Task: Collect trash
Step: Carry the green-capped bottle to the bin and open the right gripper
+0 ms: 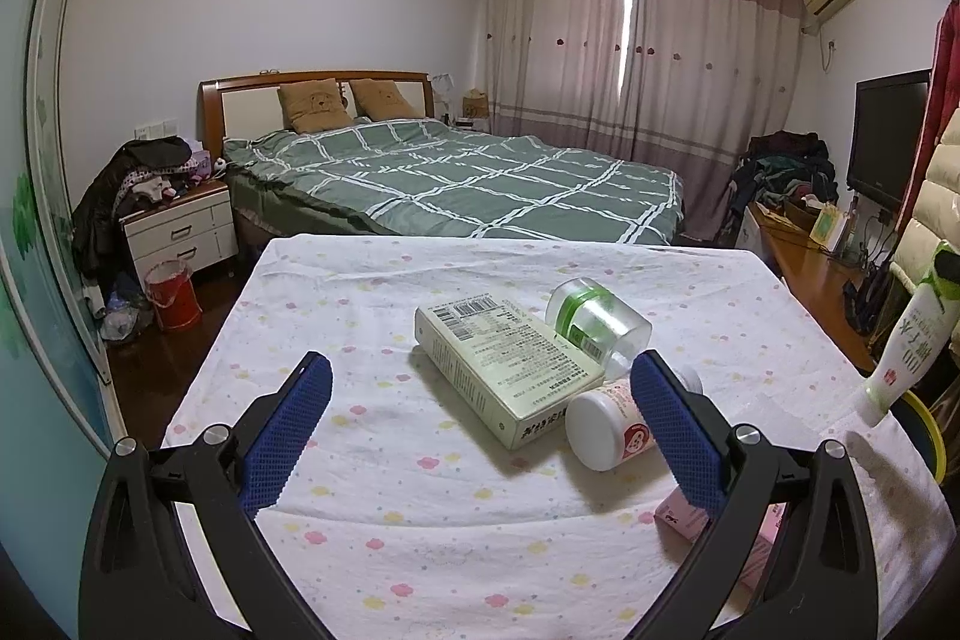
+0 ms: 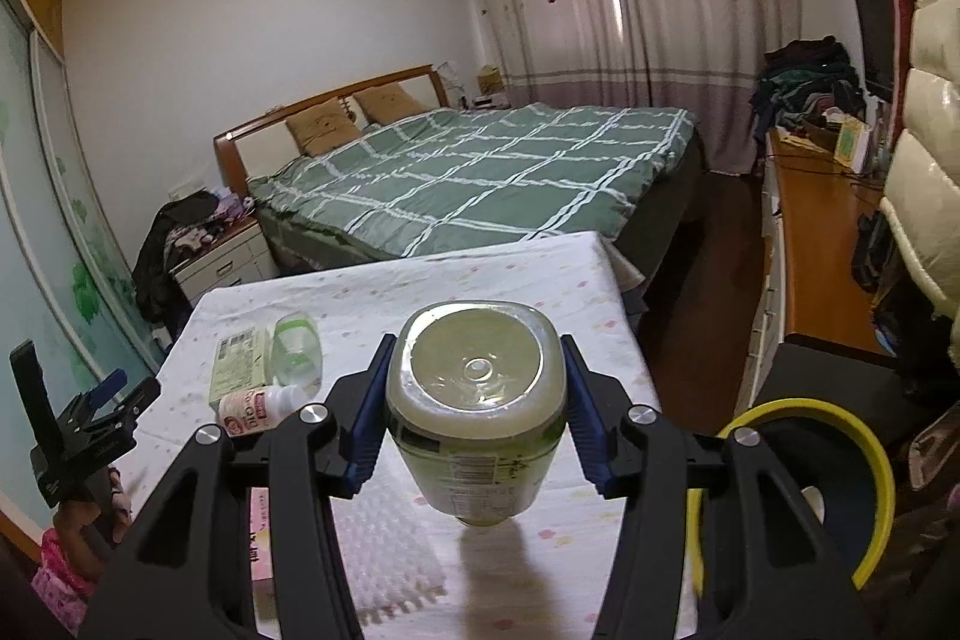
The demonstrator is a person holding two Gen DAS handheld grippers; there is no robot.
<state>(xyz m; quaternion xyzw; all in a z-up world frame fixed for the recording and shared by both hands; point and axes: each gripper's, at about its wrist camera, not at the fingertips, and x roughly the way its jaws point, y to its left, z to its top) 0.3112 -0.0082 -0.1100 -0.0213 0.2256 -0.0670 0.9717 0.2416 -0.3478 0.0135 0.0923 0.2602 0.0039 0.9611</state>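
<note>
My left gripper (image 1: 480,376) is open above the table, its fingers on either side of a pale green box (image 1: 504,364) and a small white bottle (image 1: 606,427) lying on its side. A clear jar with a green band (image 1: 594,319) lies behind the box. A pink packet (image 1: 726,538) lies under the right finger. My right gripper (image 2: 474,388) is shut on a white and green lotion bottle (image 2: 477,412), held above the table; the bottle also shows in the left wrist view (image 1: 912,340). The left gripper also shows in the right wrist view (image 2: 114,394).
The table has a flowered white cloth (image 1: 420,520). A yellow-rimmed bin (image 2: 840,478) stands at the table's right side. A bed (image 1: 456,184) lies beyond, with a nightstand (image 1: 180,226) and red bucket (image 1: 171,295) at left and a wooden desk (image 2: 822,232) at right.
</note>
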